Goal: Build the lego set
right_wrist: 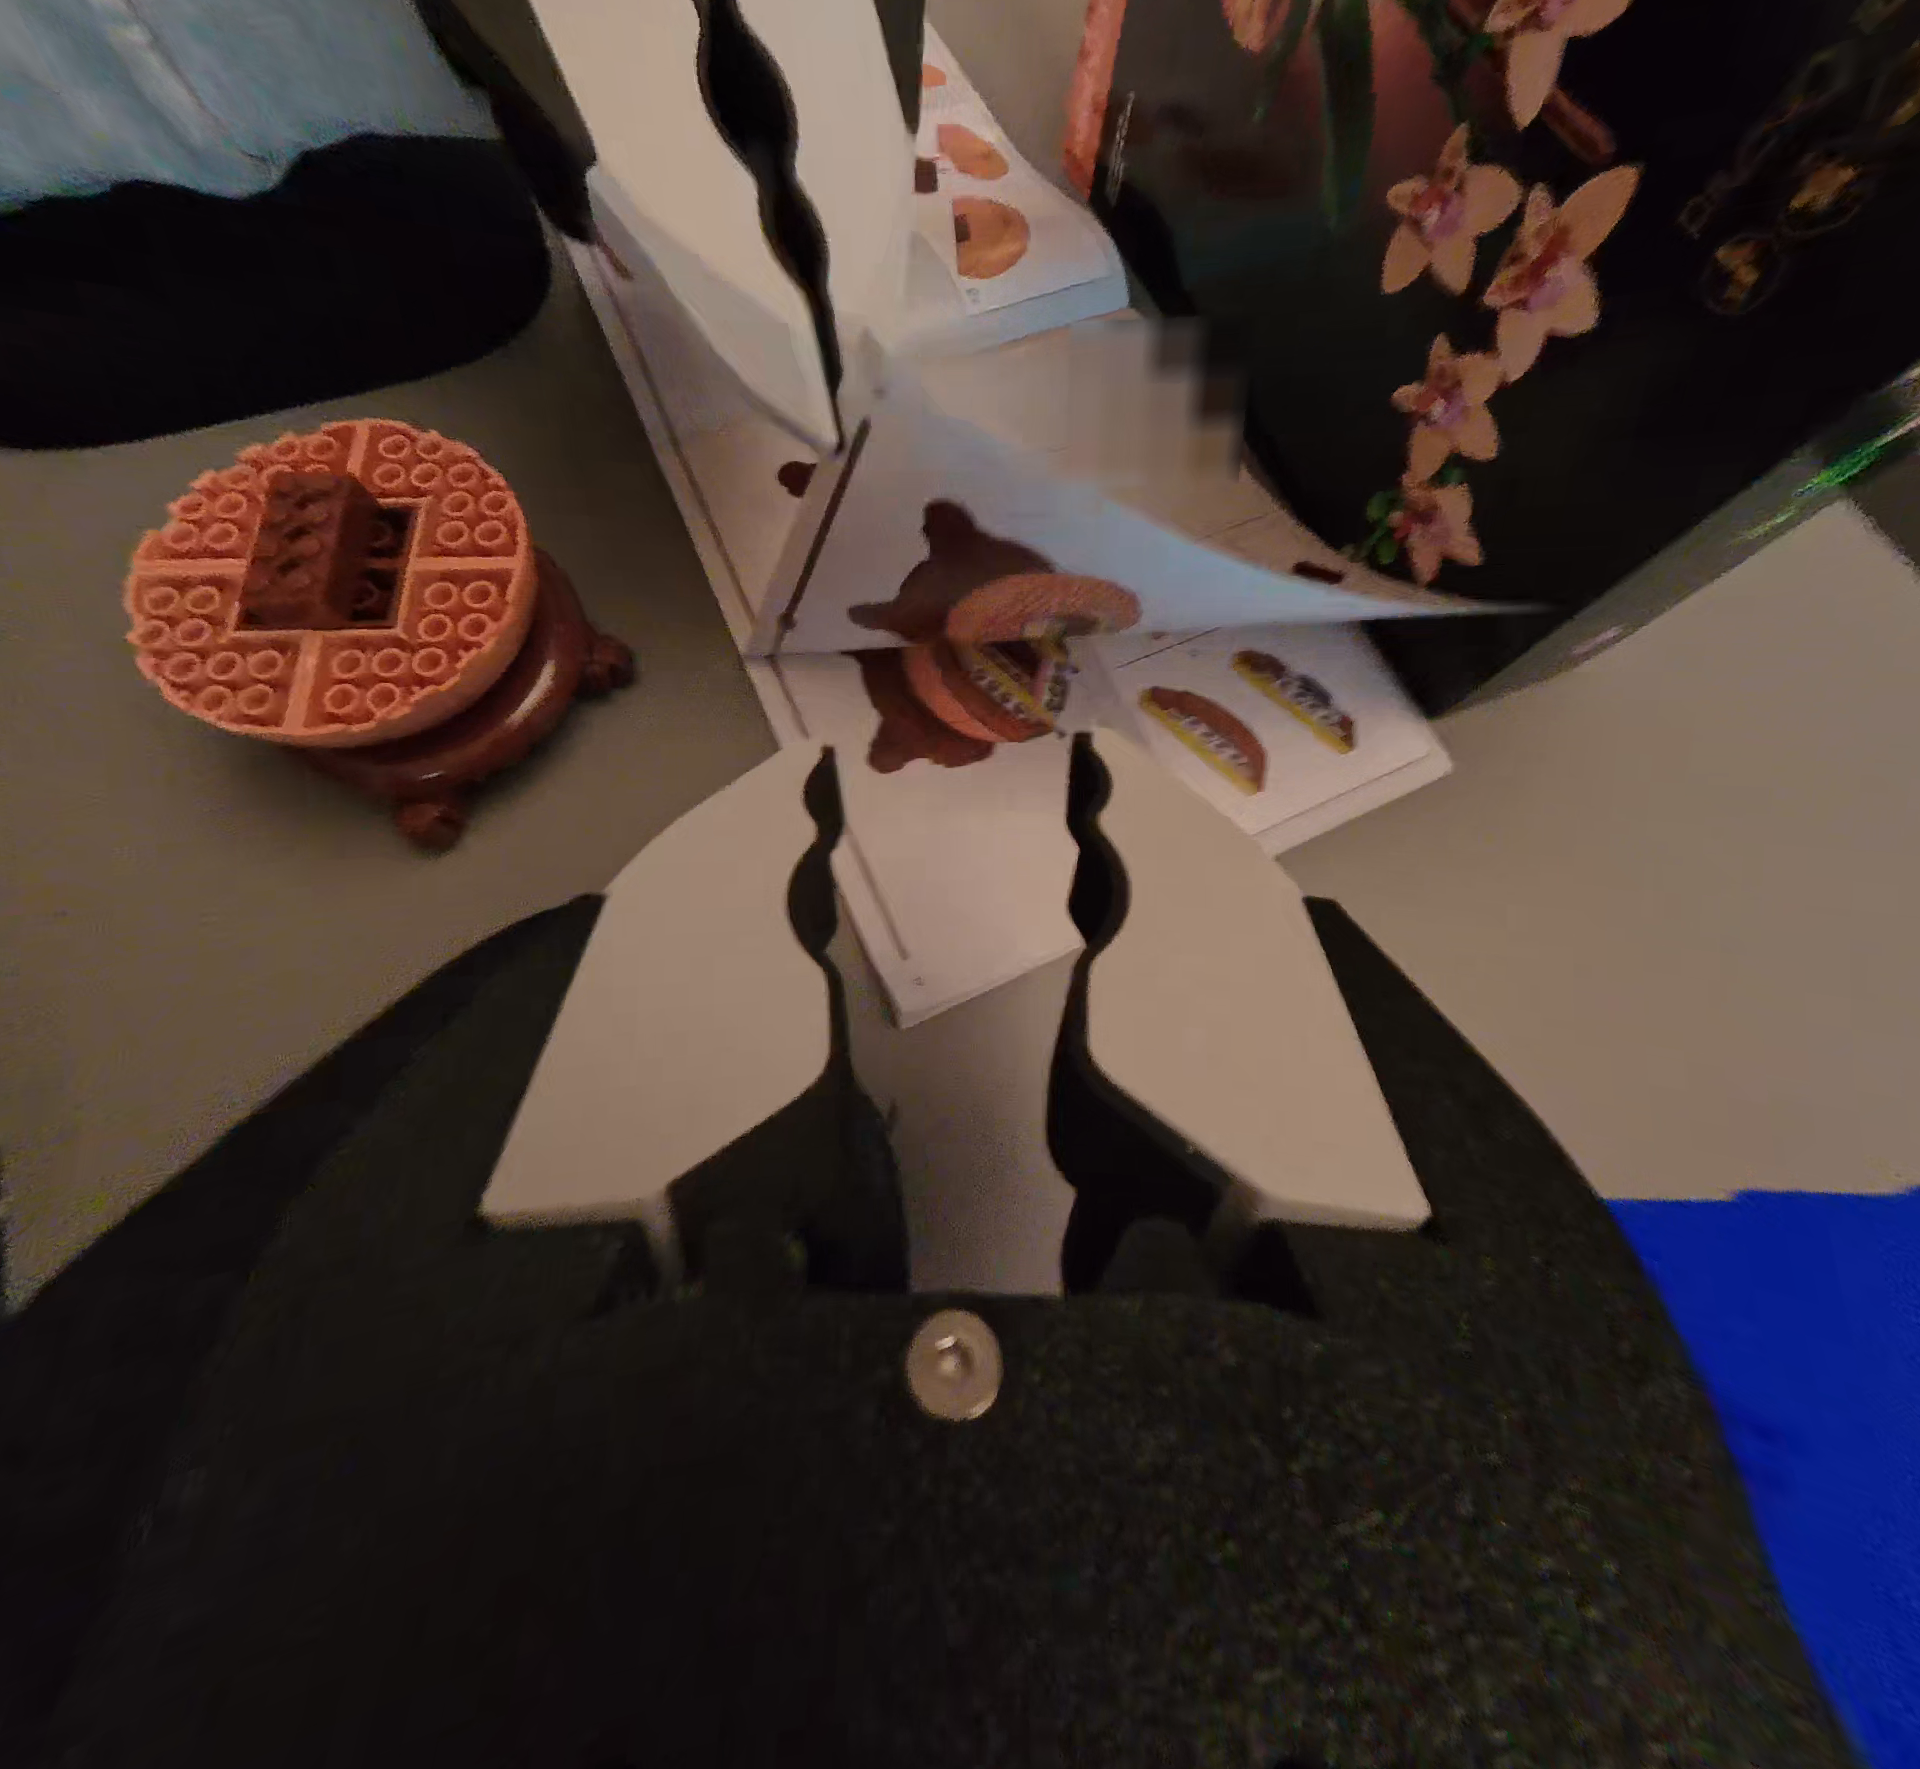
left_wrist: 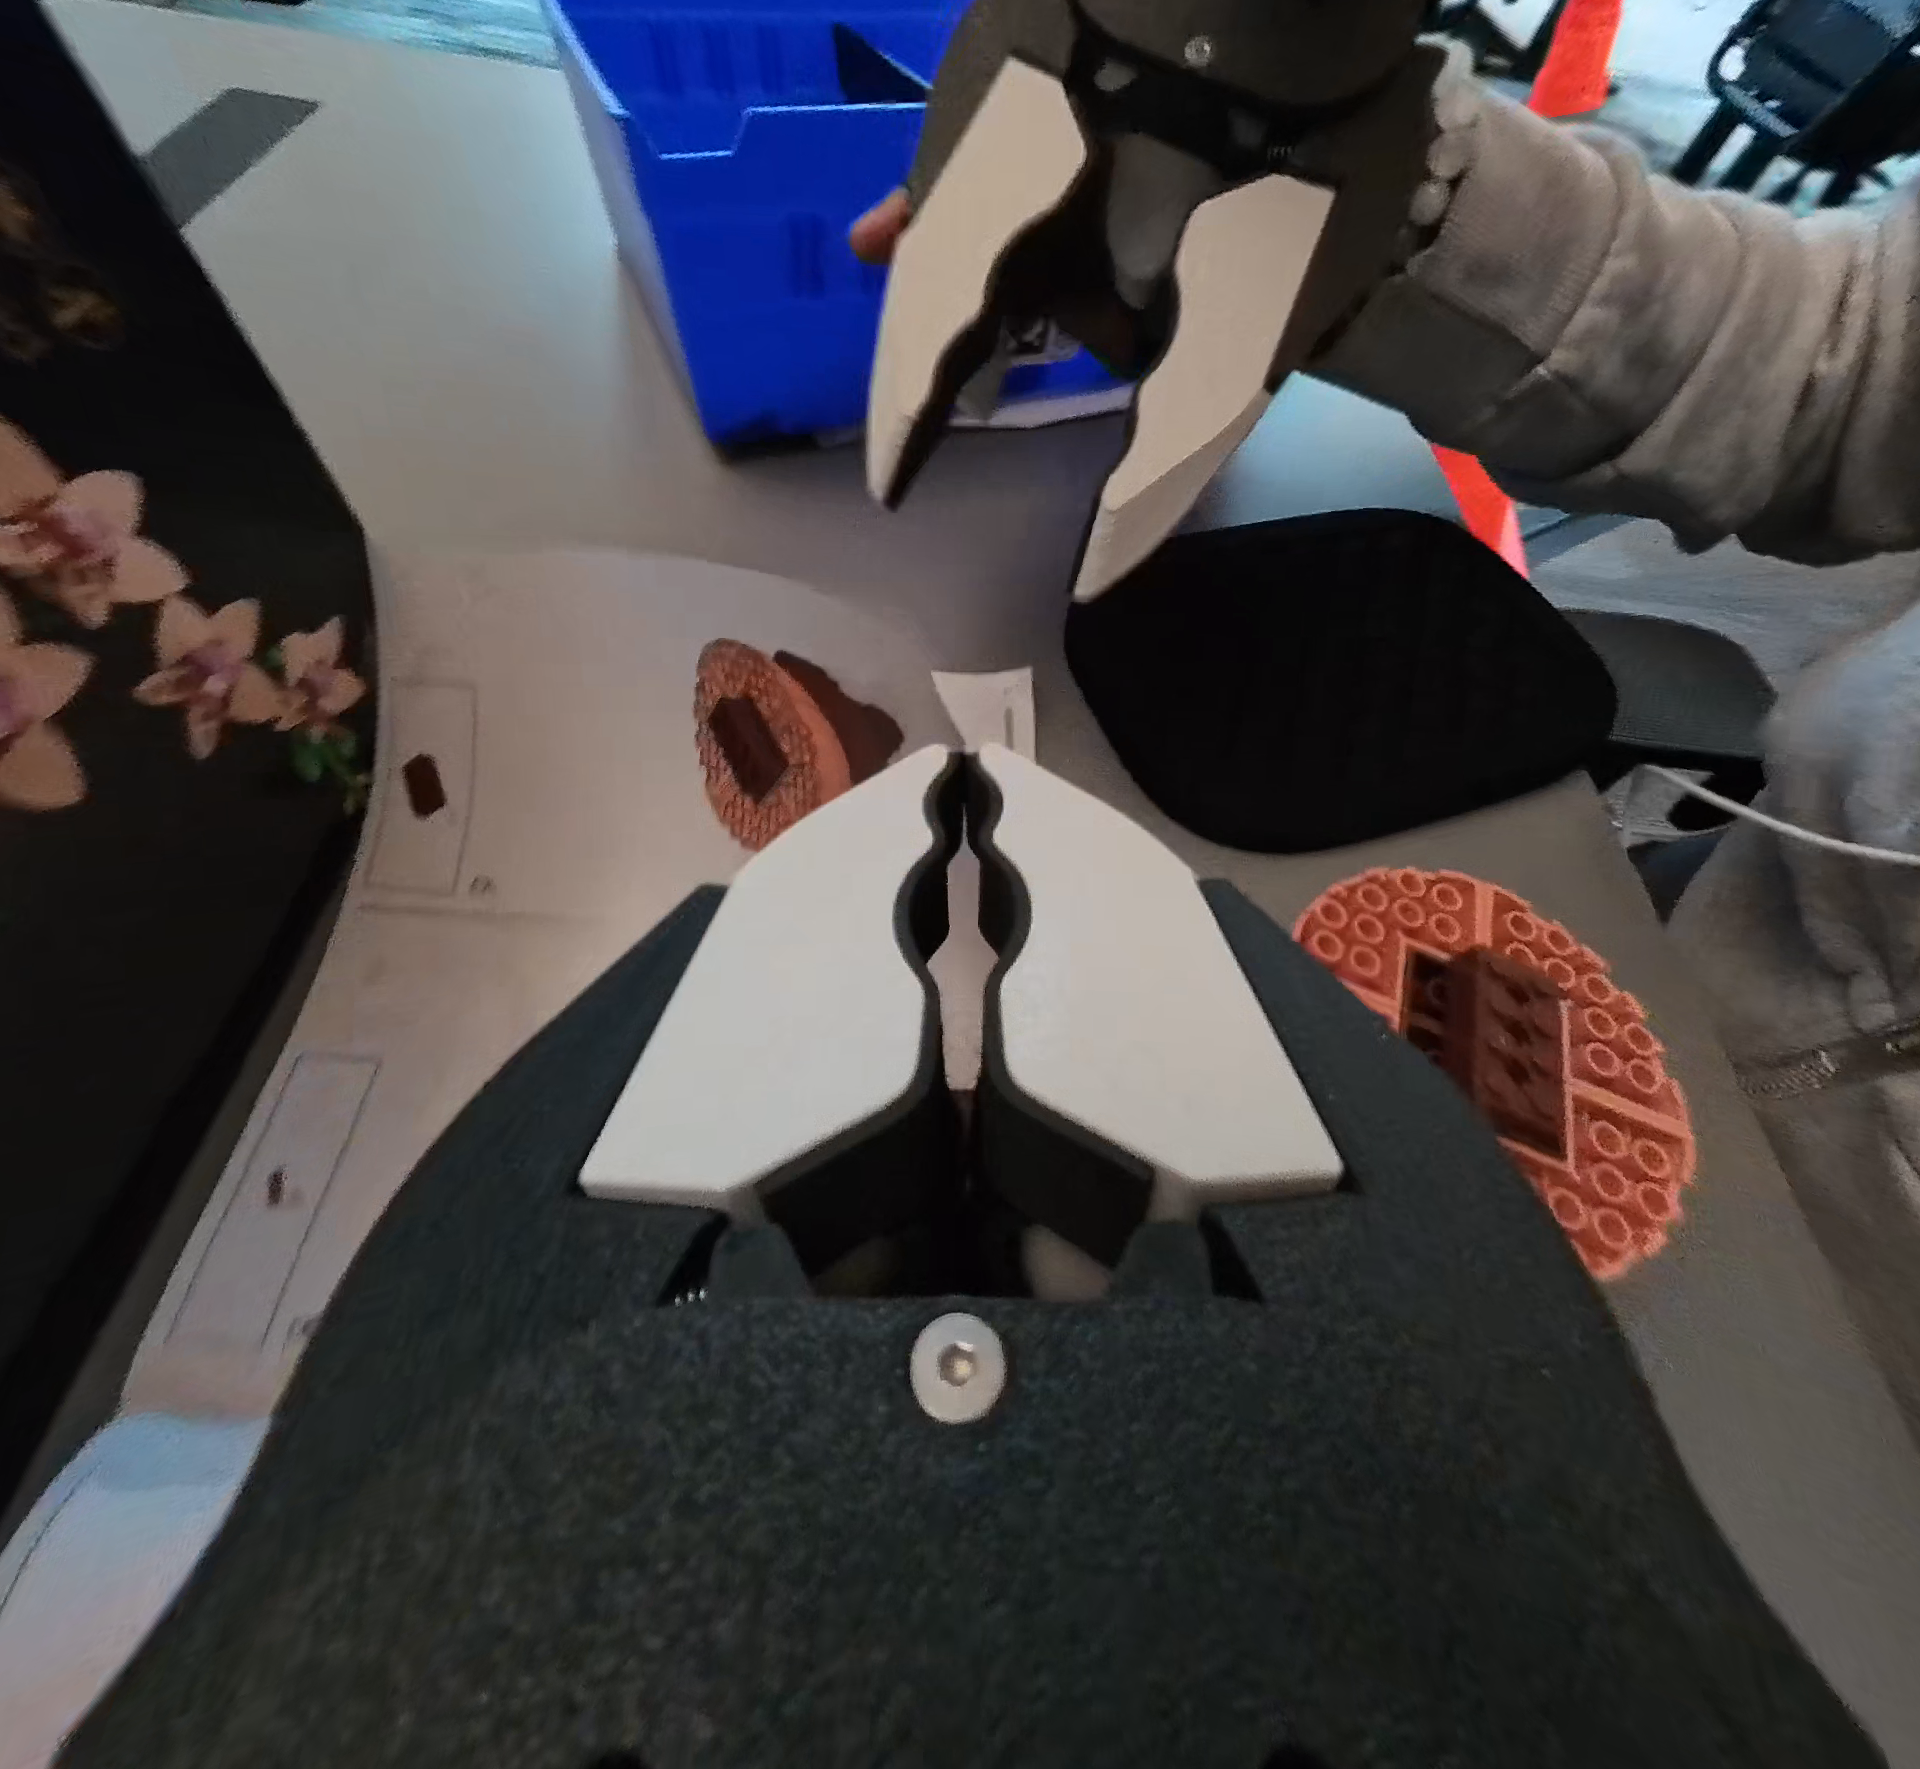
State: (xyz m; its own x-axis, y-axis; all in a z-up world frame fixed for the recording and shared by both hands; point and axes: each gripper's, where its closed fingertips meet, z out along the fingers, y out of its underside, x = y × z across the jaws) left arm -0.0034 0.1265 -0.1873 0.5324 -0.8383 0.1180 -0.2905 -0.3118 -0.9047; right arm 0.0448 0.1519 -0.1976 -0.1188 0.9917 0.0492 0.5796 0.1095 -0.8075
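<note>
My left gripper (left_wrist: pixel 966 763) is shut. In the right wrist view it (right_wrist: pixel 840 436) pinches the edge of a page (right_wrist: pixel 1091 514) of an open instruction booklet (right_wrist: pixel 1278 763) and holds that page lifted off the table. My right gripper (right_wrist: pixel 951 758) is open and empty, just above the booklet's near edge. In the left wrist view it (left_wrist: pixel 987 540) hangs open above the table, held by a hand in a grey sleeve. A round salmon brick plate with a dark brown brick in its middle, on a brown base (right_wrist: pixel 332 576), stands left of the booklet and also shows in the left wrist view (left_wrist: pixel 1496 1044).
A black box printed with pink orchids (right_wrist: pixel 1455 213) stands behind the booklet (left_wrist: pixel 156 576). A blue plastic bin (left_wrist: pixel 748 161) is on the table. A black chair seat (left_wrist: pixel 1340 680) sits beside the table edge. An orange cone (left_wrist: pixel 1579 36) stands on the floor. My right fingertips sit around 6 cm from my left ones.
</note>
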